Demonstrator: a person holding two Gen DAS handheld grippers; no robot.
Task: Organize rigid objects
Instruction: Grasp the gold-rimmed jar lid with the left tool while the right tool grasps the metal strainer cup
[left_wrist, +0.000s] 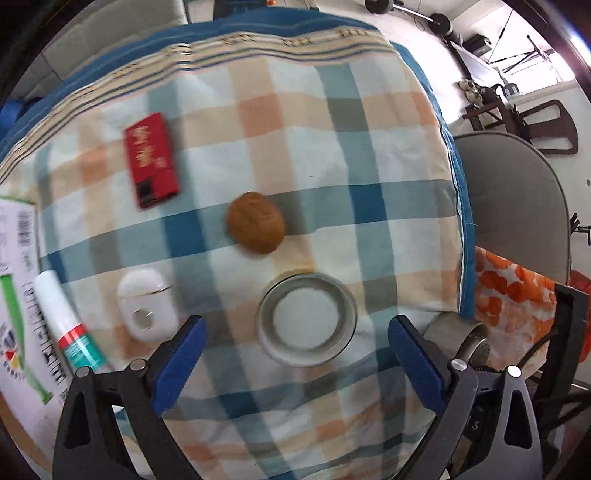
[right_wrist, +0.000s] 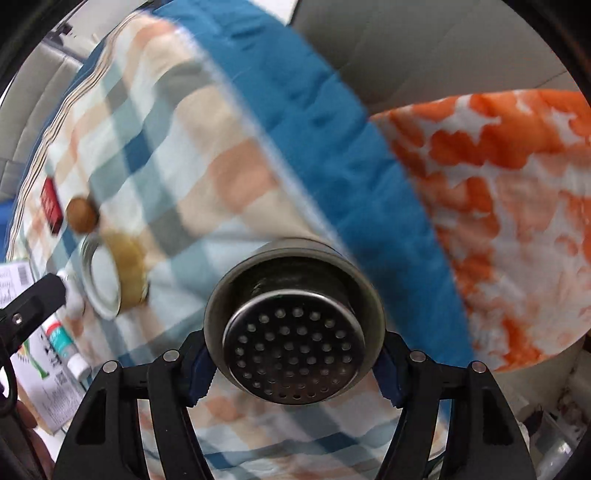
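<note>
My right gripper (right_wrist: 293, 350) is shut on a steel cup (right_wrist: 295, 332) with a perforated strainer inside; its blue pads press on both sides of the cup. The cup (left_wrist: 458, 332) also shows at the right of the left wrist view. My left gripper (left_wrist: 297, 325) is open above a round jar (left_wrist: 306, 319) with a metal rim and white centre, and its pads do not touch it. On the checked cloth (left_wrist: 332, 147) lie a brown walnut-like ball (left_wrist: 256, 227), a red box (left_wrist: 151, 158), a white oval case (left_wrist: 146, 304) and a white tube (left_wrist: 64, 317).
A printed paper carton (left_wrist: 18, 295) lies at the cloth's left edge. An orange-and-white cloth (right_wrist: 498, 221) and a grey chair (left_wrist: 517, 206) sit just beyond the blue right border of the table. The view of the room behind is cluttered.
</note>
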